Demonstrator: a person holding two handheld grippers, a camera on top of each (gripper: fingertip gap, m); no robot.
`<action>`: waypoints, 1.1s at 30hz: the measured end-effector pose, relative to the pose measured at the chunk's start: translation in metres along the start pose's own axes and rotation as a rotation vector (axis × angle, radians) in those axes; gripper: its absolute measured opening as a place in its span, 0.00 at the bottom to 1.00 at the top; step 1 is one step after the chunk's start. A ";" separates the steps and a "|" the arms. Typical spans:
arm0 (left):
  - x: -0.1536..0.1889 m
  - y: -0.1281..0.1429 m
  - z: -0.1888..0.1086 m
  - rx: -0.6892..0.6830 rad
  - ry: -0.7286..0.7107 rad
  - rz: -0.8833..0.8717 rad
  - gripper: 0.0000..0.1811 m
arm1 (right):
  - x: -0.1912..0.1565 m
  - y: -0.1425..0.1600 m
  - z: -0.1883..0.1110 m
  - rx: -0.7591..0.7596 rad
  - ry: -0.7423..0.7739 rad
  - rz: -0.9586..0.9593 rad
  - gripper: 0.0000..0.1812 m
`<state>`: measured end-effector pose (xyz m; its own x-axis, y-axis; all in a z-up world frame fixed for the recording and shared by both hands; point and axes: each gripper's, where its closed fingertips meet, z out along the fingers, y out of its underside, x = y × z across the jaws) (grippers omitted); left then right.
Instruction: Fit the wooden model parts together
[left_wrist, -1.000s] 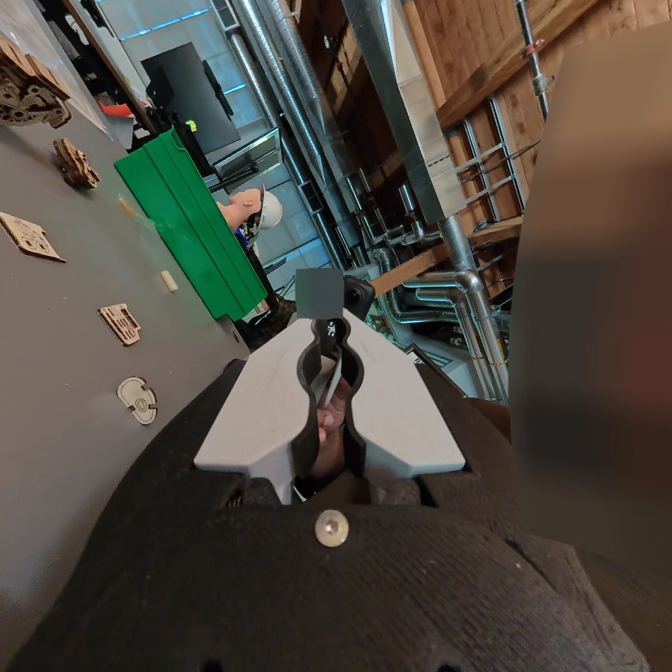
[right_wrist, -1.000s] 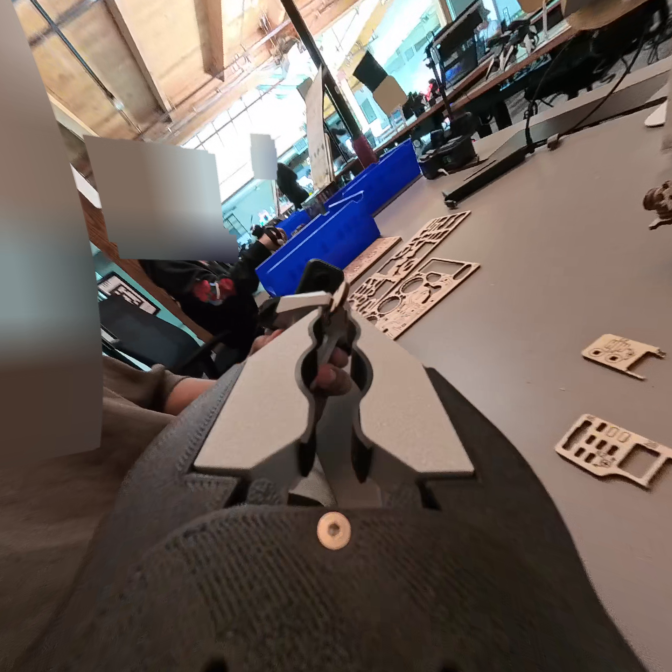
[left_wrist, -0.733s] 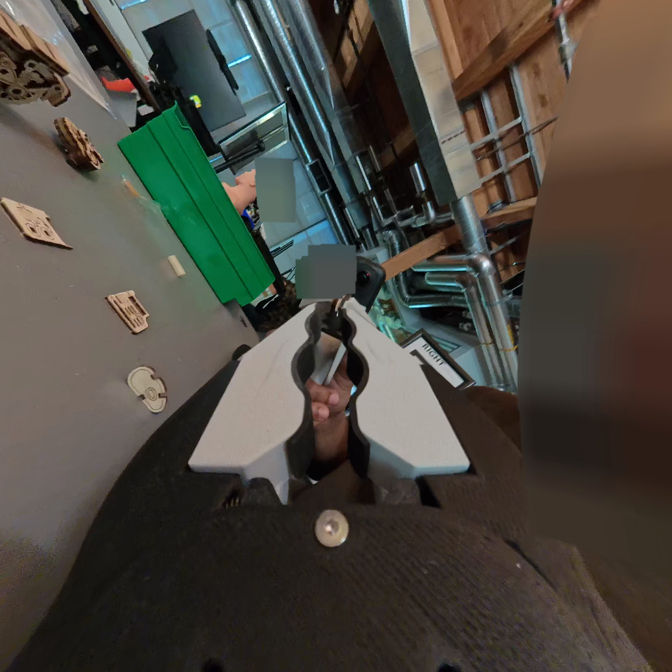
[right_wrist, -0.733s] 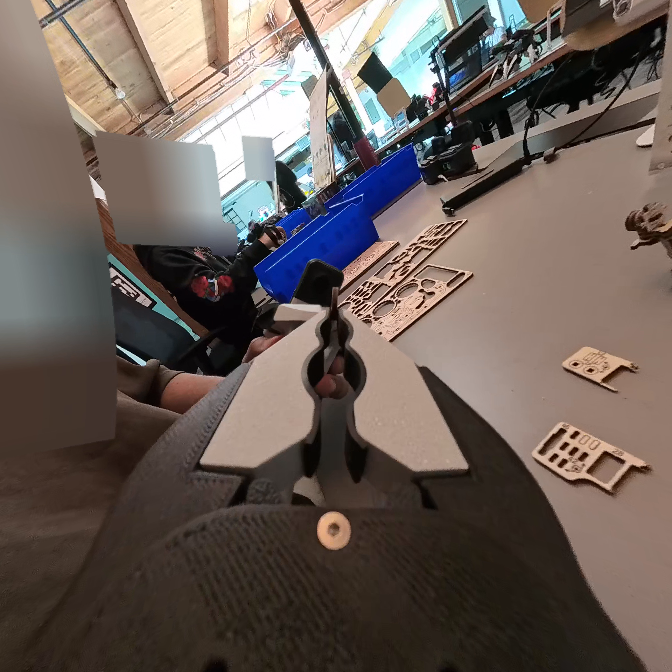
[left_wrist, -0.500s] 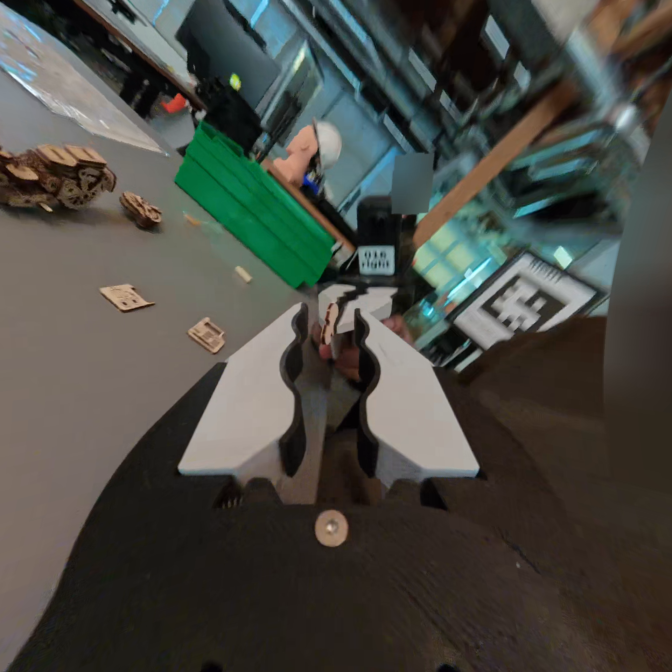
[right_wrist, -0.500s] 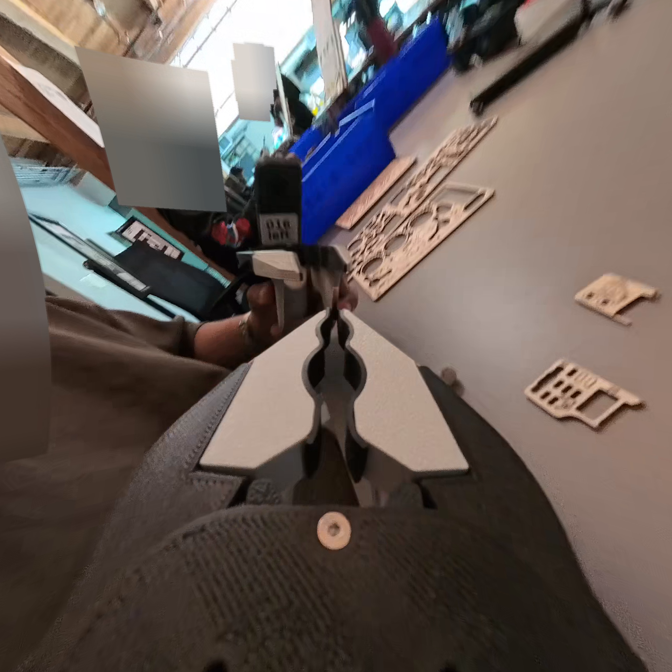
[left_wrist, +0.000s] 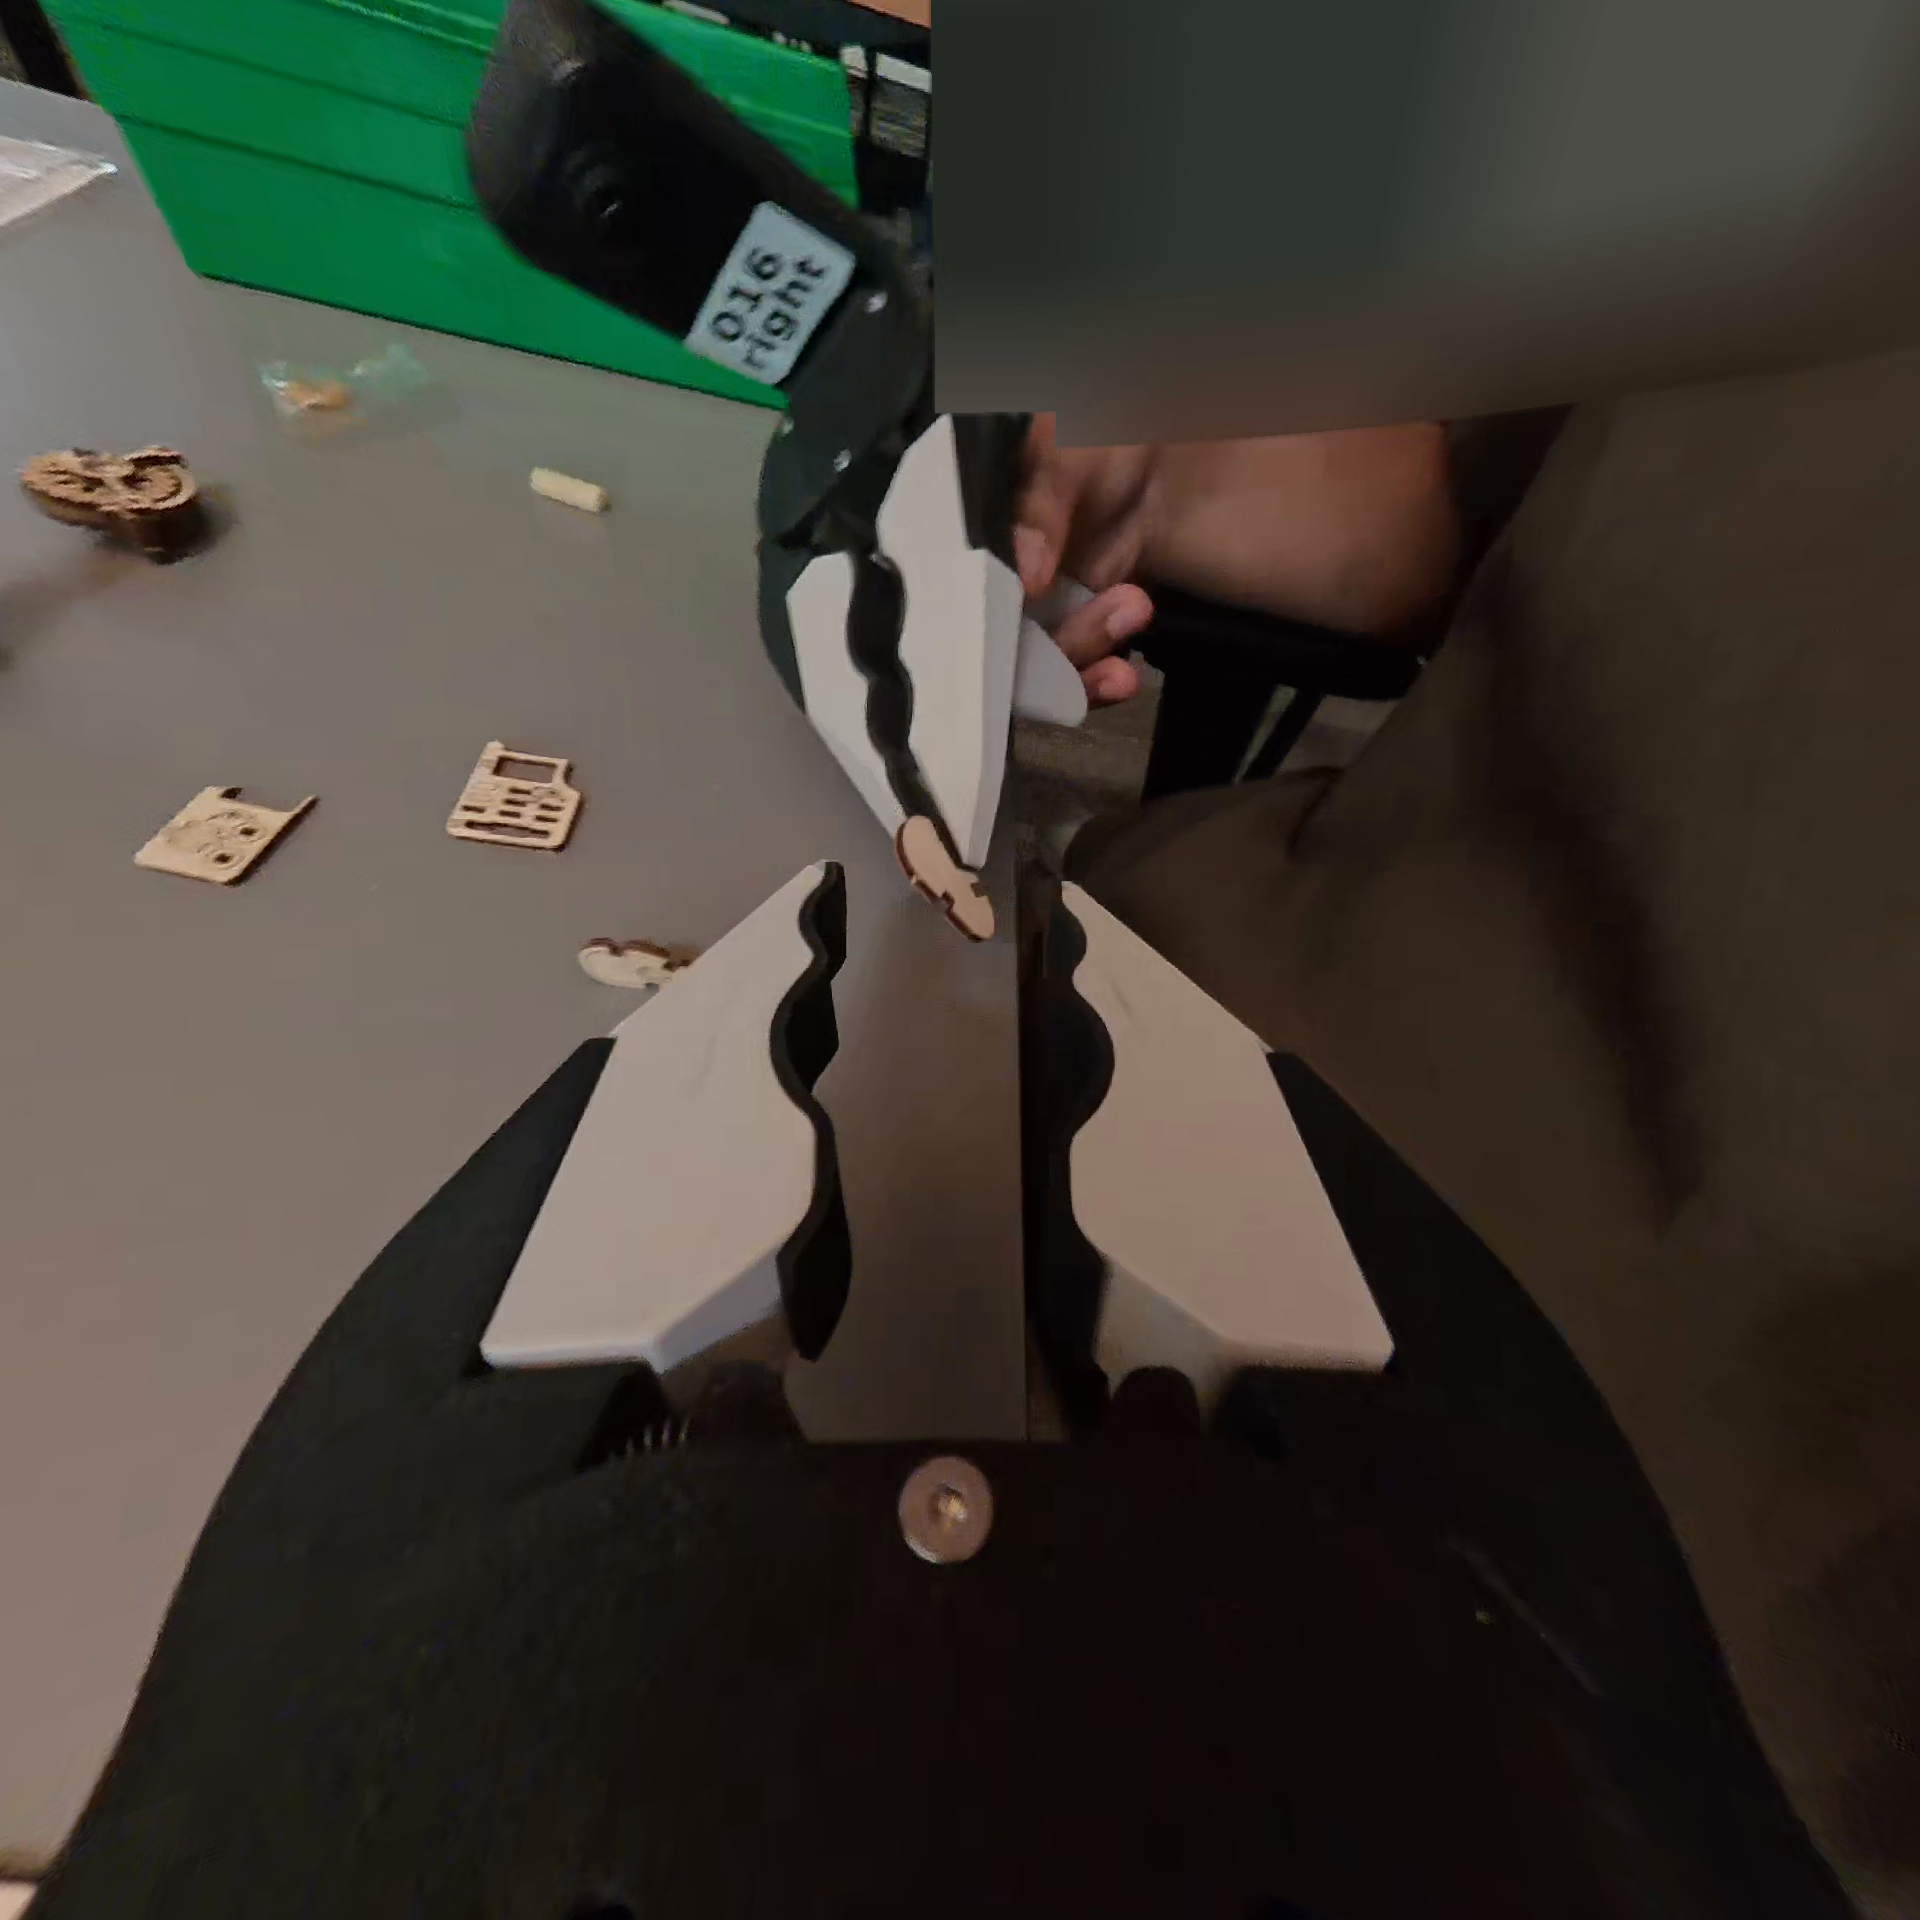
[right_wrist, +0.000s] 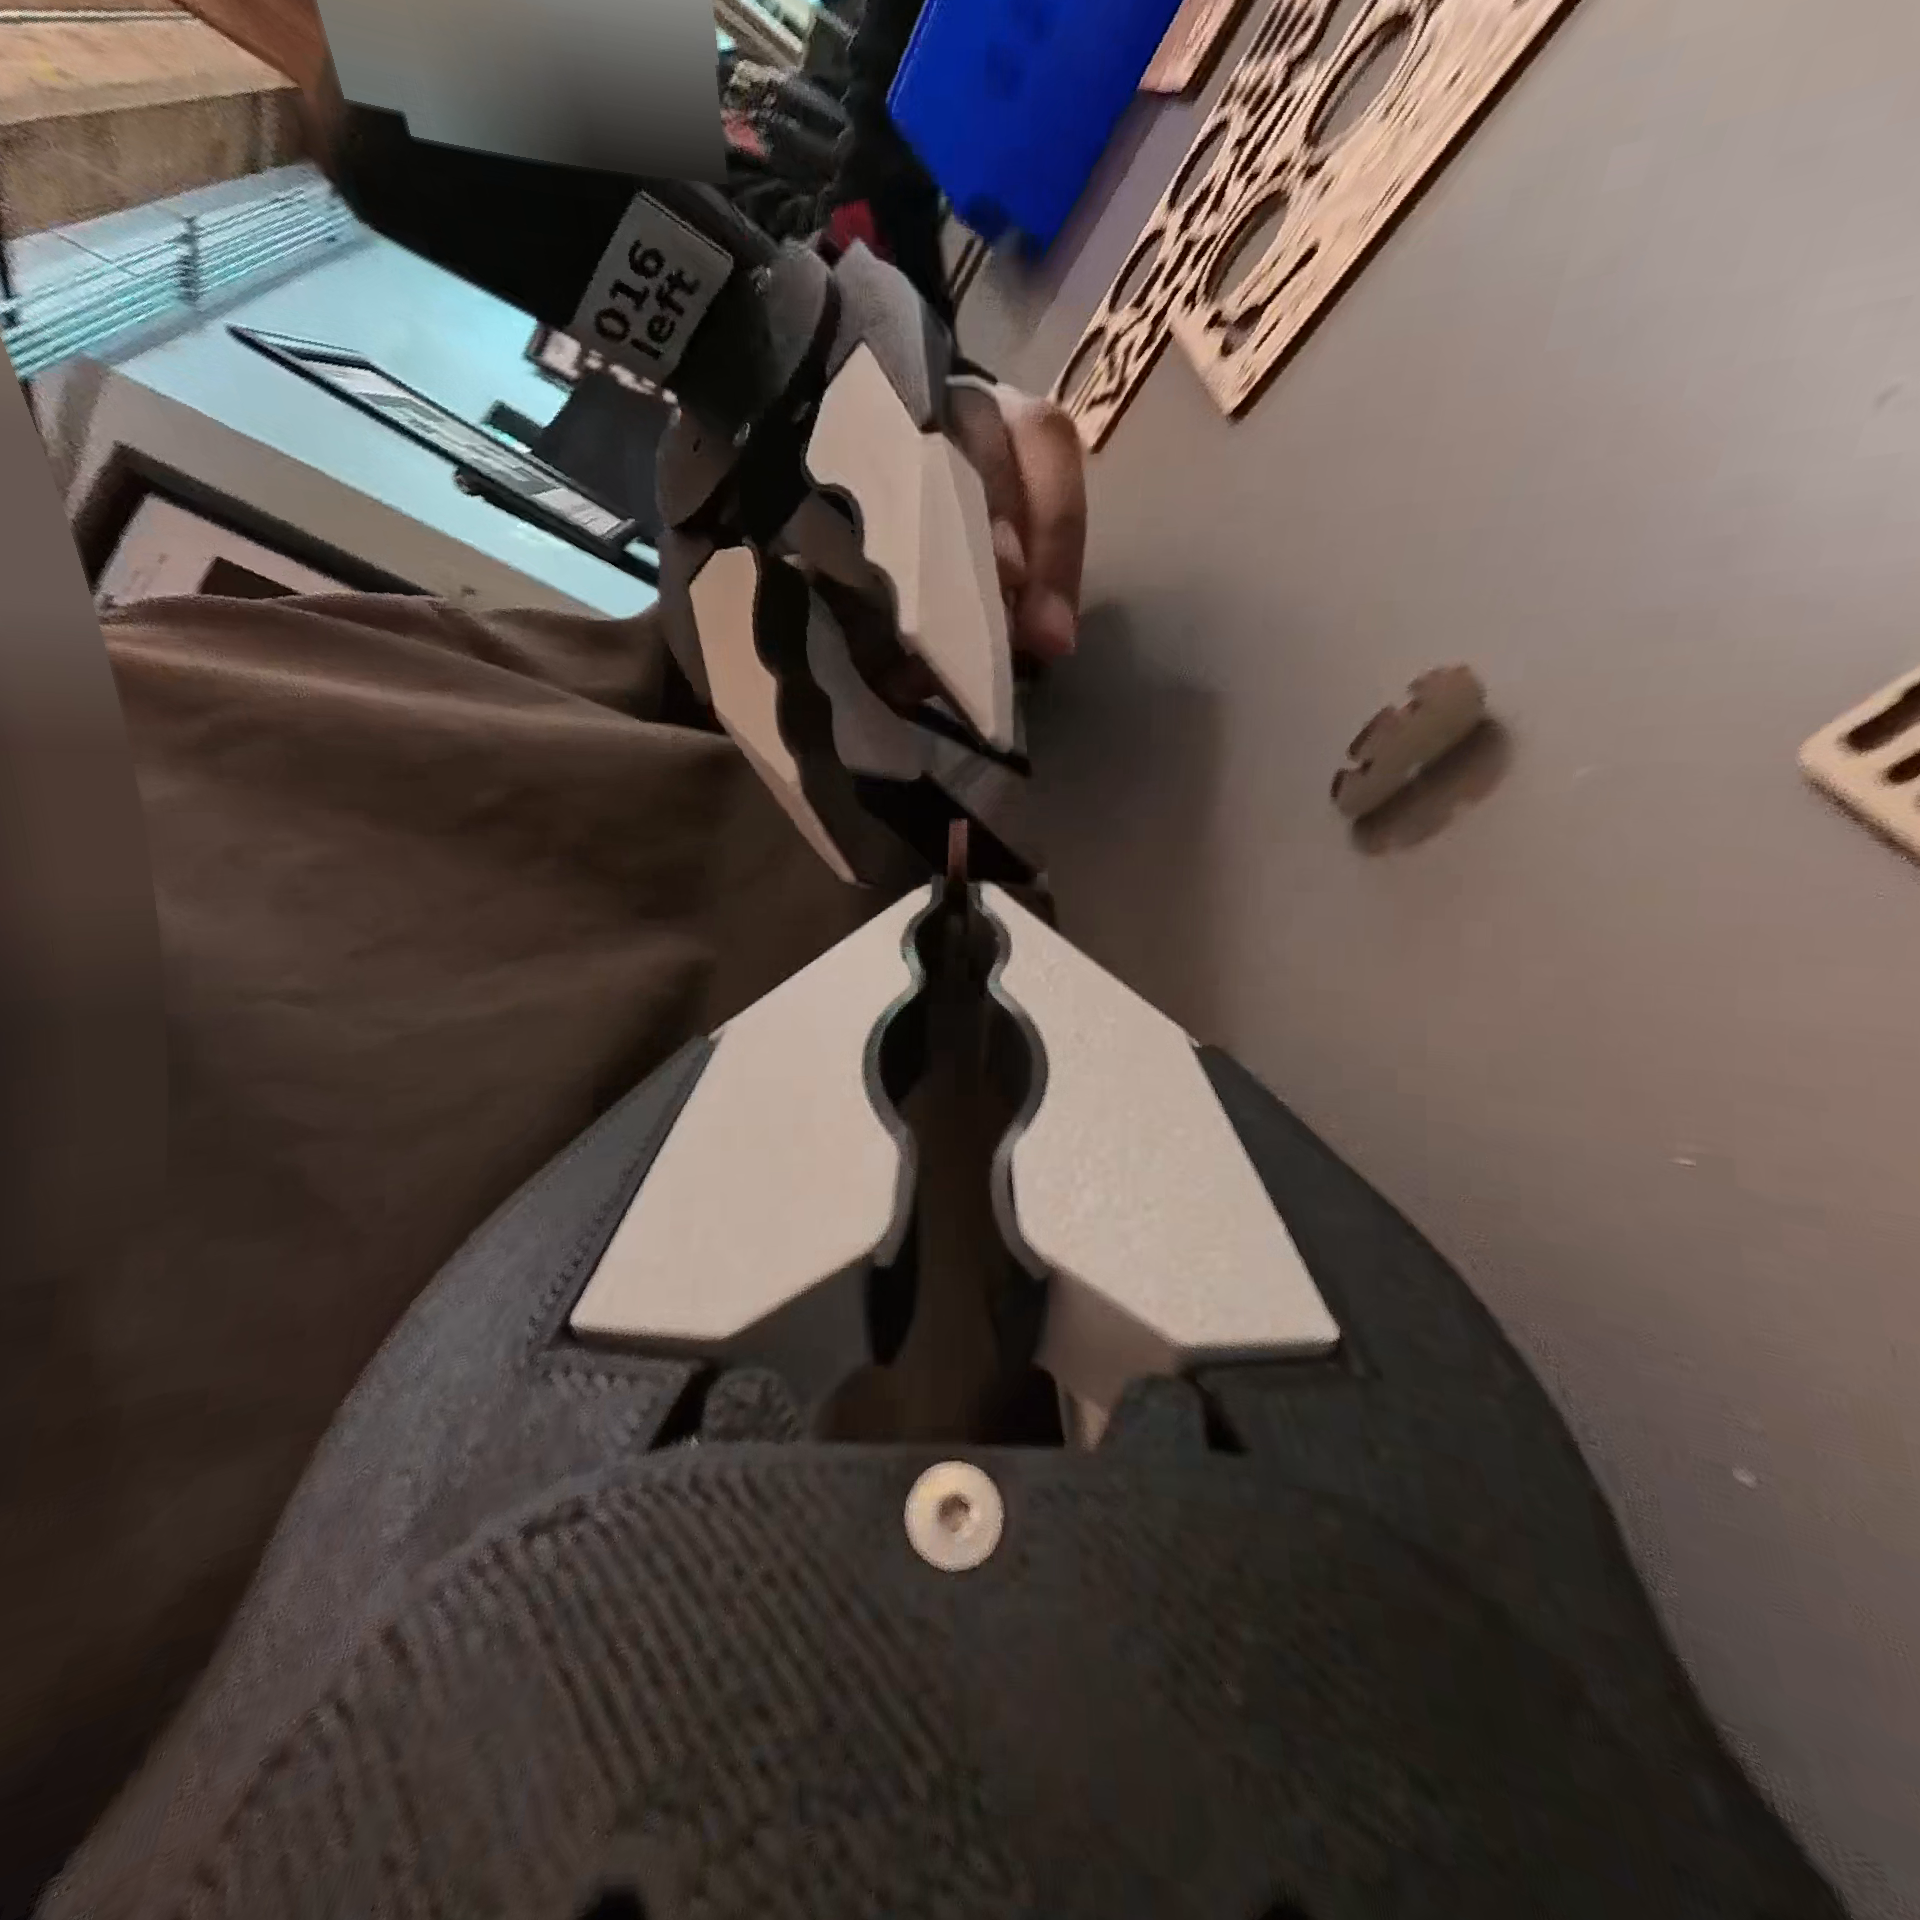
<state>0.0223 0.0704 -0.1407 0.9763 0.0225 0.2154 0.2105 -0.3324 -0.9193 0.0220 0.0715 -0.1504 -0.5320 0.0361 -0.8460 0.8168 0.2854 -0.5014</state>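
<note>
We see a grey table (left_wrist: 312, 1039) carrying everything, with a green bin (left_wrist: 343, 187) toward its far edge and a blue bin (right_wrist: 1018, 114) beyond two cut-out wooden sheets (right_wrist: 1278, 177). Our left gripper (left_wrist: 940, 894) hovers over the table's near edge, its jaws released and holding nothing. Our right gripper (right_wrist: 961, 899) has its jaws clenched on a small rounded wooden piece (left_wrist: 943, 878), held in the air just beyond the left jaws; from its own camera the piece shows only as a thin edge, so its shape there is unclear. Flat slotted parts (left_wrist: 514, 798) and a small assembled model (left_wrist: 109, 488) lie well apart on the table.
</note>
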 end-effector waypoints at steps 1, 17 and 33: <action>0.003 0.002 0.002 -0.011 0.006 0.020 0.21 | -0.001 0.002 0.002 -0.009 -0.031 0.029 0.00; 0.017 0.007 0.009 -0.049 0.038 0.075 0.17 | -0.008 0.007 0.007 -0.029 -0.152 0.144 0.00; 0.013 0.014 0.012 -0.098 -0.032 0.161 0.13 | -0.008 0.006 0.004 -0.021 -0.158 0.158 0.00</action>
<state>0.0383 0.0776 -0.1549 0.9984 -0.0088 0.0557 0.0467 -0.4248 -0.9041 0.0316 0.0691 -0.1471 -0.3552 -0.0680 -0.9323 0.8813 0.3081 -0.3582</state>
